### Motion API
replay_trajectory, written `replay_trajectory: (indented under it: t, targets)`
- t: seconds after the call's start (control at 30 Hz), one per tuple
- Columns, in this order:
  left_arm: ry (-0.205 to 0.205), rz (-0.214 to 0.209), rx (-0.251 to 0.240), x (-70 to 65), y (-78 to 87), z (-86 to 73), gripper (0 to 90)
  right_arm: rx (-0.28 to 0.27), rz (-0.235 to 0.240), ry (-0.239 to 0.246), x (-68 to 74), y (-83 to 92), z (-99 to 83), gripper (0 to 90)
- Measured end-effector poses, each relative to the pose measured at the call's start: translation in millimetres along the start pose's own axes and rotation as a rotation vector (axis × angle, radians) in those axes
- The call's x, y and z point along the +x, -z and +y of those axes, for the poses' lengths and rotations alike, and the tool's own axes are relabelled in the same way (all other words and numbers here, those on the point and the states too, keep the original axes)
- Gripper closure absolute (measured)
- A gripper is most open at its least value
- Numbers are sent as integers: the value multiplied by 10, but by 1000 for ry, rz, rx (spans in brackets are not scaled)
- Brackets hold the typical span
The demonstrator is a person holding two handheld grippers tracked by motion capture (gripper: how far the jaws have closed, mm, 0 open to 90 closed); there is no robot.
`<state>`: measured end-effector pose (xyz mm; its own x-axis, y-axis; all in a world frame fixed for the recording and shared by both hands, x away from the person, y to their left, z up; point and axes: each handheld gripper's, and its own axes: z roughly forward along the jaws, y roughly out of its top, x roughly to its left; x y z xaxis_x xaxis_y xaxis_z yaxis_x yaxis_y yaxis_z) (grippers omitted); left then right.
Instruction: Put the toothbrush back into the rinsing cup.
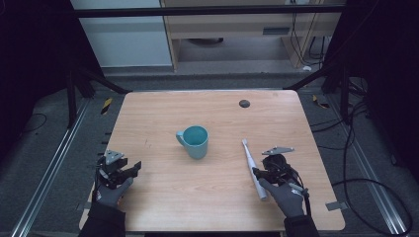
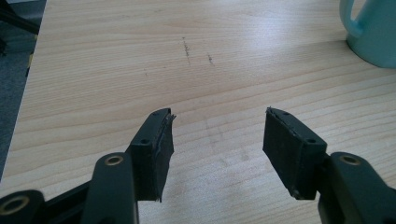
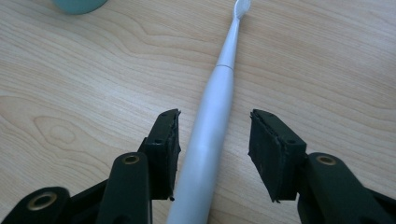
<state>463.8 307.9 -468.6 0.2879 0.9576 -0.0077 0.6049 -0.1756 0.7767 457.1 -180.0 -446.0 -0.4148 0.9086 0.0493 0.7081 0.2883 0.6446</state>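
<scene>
From the high view, a teal mug (image 1: 194, 141) stands mid-surface (image 1: 163, 207); a white toothbrush (image 1: 253, 169) lies to its right, with the right gripper (image 1: 261, 172) at its handle and the left gripper (image 1: 132, 170) well apart near the left edge.

In the left gripper view, the jaws stand wide apart over bare wood, holding nothing.

In the right gripper view, the parted jaws straddle the toothbrush (image 3: 211, 116) handle, the left pad nearly touching. Likely a pickup: centre the handle before closing, and squeeze squarely so the round body doesn't roll out.
</scene>
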Motion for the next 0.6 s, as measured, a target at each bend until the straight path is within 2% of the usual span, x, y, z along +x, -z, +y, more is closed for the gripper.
replay_trajectory:
  t: [0.2,0.6]
  targets:
    - [2,1,4,7,-11,1,418,38,8,-1,30,-60,46,511]
    - [1,-2,9,9,-17,-1,418,136,-26,-1,44,-245,78,503]
